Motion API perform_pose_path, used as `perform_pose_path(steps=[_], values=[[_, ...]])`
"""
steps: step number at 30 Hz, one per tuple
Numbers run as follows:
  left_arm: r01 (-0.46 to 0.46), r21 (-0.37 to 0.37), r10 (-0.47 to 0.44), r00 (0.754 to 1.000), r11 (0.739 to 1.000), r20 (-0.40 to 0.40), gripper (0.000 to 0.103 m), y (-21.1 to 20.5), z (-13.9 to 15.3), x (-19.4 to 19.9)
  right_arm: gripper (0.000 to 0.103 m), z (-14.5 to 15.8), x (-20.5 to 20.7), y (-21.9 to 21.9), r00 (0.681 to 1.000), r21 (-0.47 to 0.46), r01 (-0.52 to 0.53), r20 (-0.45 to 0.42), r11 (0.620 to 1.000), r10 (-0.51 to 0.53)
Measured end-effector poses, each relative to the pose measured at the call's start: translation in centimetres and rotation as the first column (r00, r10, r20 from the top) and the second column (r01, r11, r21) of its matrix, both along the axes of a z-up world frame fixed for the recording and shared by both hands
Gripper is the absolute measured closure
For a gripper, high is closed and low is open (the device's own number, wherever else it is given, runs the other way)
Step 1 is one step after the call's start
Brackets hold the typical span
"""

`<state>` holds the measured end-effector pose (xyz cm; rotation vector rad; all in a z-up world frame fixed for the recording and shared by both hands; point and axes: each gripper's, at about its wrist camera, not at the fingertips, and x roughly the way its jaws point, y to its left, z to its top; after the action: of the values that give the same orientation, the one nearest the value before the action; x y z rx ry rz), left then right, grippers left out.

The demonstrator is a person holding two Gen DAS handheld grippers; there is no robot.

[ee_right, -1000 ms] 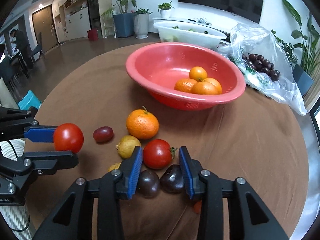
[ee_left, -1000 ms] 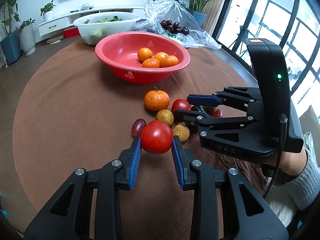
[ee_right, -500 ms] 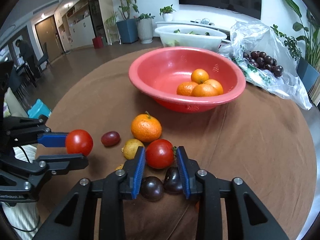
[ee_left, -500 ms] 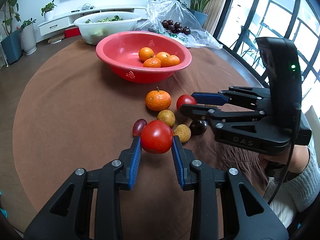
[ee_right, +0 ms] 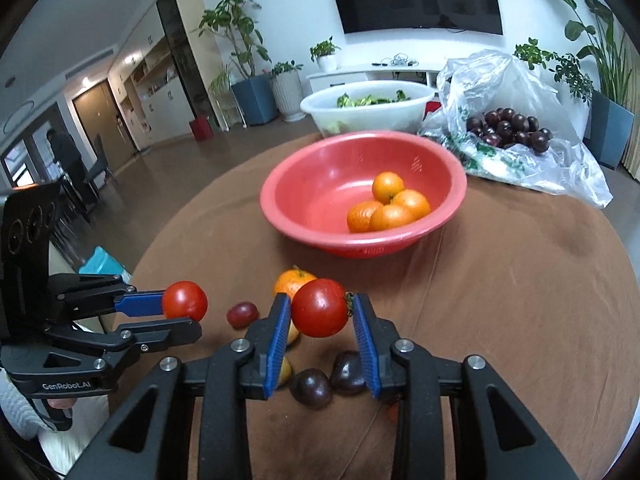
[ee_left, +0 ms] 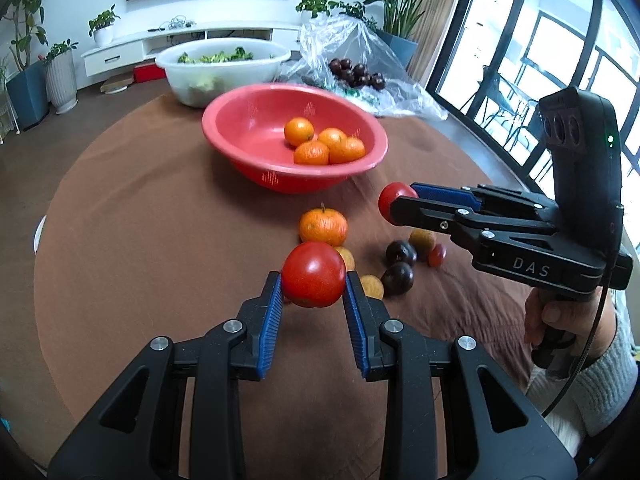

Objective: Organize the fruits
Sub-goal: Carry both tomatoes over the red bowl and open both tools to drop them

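My left gripper (ee_left: 313, 288) is shut on a red tomato (ee_left: 313, 274) and holds it above the brown table. My right gripper (ee_right: 320, 316) is shut on a second red tomato (ee_right: 320, 307), lifted clear of the cloth. Each gripper shows in the other's view: the right gripper (ee_left: 394, 208) with its tomato (ee_left: 390, 199), the left gripper (ee_right: 182, 312) with its tomato (ee_right: 185, 301). The red bowl (ee_left: 240, 148) farther back holds several oranges (ee_left: 322, 146). Below the grippers lie a loose orange (ee_left: 323, 226), dark plums (ee_left: 400, 264), small yellow fruits (ee_left: 371, 285) and a grape (ee_right: 241, 313).
A white bowl of greens (ee_left: 224, 66) and a clear plastic bag of dark plums (ee_left: 356, 72) stand behind the red bowl (ee_right: 304, 208). A person's hand and grey sleeve (ee_left: 576, 344) hold the right gripper. Windows run along the right, and a person stands far off (ee_right: 64, 152).
The right gripper has closed on its tomato and lifted it off the table, rolling a little. The left gripper has kept its tomato nearly still.
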<state>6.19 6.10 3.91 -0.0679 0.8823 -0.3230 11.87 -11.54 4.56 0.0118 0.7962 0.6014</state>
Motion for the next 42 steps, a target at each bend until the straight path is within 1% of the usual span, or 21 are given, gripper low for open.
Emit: perform_pose_path(steps=[5,10,14,18,23,27,35,42], values=[[0.012,-0.006,-0.012,0.999,1.0,0.037,0.074,0.0,1.7,1.1,0.068,0.9,0.8,-0.2,1.0,0.021,0.009,0.018,1.0,-0.009],[0.033,0.05,-0.037,0.996,0.998,0.084,0.075,-0.7,3.4,3.2,0.068,1.9,2.1,-0.2,0.999,0.031,0.015,0.037,0.999,-0.016],[0.044,0.073,-0.05,0.995,0.996,0.088,0.074,-1.1,3.9,5.4,0.068,2.5,3.5,-0.2,0.998,0.034,0.023,0.051,0.999,-0.024],[0.053,0.105,-0.062,0.995,0.993,0.084,0.074,-1.6,3.7,7.7,0.068,2.4,4.7,0.1,0.998,0.026,0.024,0.055,0.999,-0.025],[0.06,0.12,-0.068,0.995,0.991,0.067,0.074,-2.3,2.8,10.2,0.068,1.5,5.9,0.6,0.999,0.012,0.022,0.044,1.0,-0.023],[0.061,0.152,-0.072,0.995,0.987,0.066,0.074,-2.6,2.2,11.5,0.068,1.2,6.3,1.3,0.999,-0.01,0.012,0.05,1.0,-0.011],[0.038,0.153,-0.047,0.997,0.987,0.056,0.074,-1.9,1.3,13.1,0.067,0.1,6.7,2.0,0.998,-0.074,0.009,0.058,0.997,-0.004],[0.033,0.174,-0.041,0.998,0.984,0.044,0.074,-1.9,0.8,13.4,0.067,0.0,6.3,2.3,0.996,-0.111,0.007,0.089,0.994,0.003]])
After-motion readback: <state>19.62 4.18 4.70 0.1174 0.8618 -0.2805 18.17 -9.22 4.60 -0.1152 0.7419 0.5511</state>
